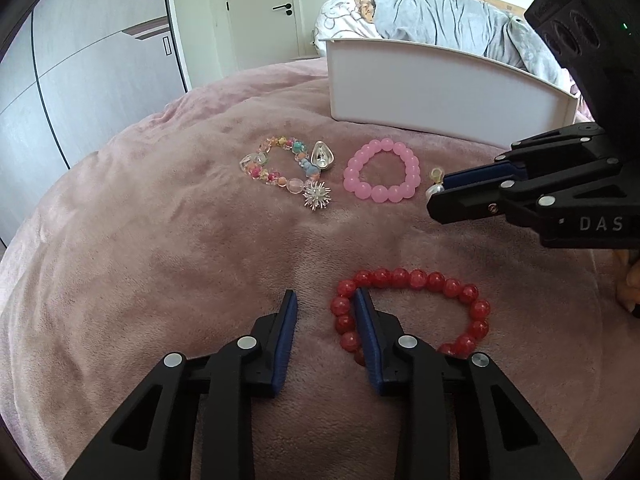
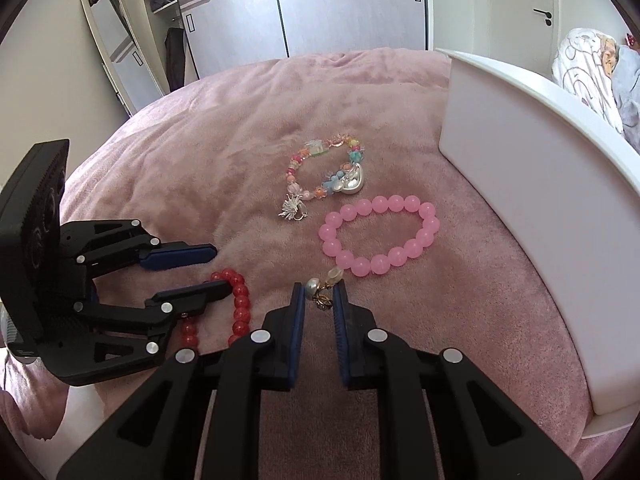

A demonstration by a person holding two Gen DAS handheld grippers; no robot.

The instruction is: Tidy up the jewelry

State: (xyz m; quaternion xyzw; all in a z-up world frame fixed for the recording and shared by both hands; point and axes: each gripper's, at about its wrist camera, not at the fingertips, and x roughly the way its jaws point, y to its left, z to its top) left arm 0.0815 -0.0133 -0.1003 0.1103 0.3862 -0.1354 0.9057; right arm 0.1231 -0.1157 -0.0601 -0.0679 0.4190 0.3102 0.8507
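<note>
A red bead bracelet (image 1: 416, 312) lies on the pink blanket; it also shows in the right wrist view (image 2: 240, 300). My left gripper (image 1: 326, 300) is open, its right finger inside the bracelet's loop and its left finger outside. My right gripper (image 2: 320, 292) is open, its fingers on either side of a small pearl earring (image 2: 316, 290), which also shows in the left wrist view (image 1: 434, 182). A pink bead bracelet (image 1: 382, 176) and a multicoloured bead bracelet (image 1: 276, 166) with silver charms lie further back.
A white open box (image 1: 440, 88) stands behind the jewelry; in the right wrist view it is at the right (image 2: 532, 192). The pink blanket (image 1: 160, 240) covers the whole surface. A bed with grey bedding (image 1: 448, 20) is behind.
</note>
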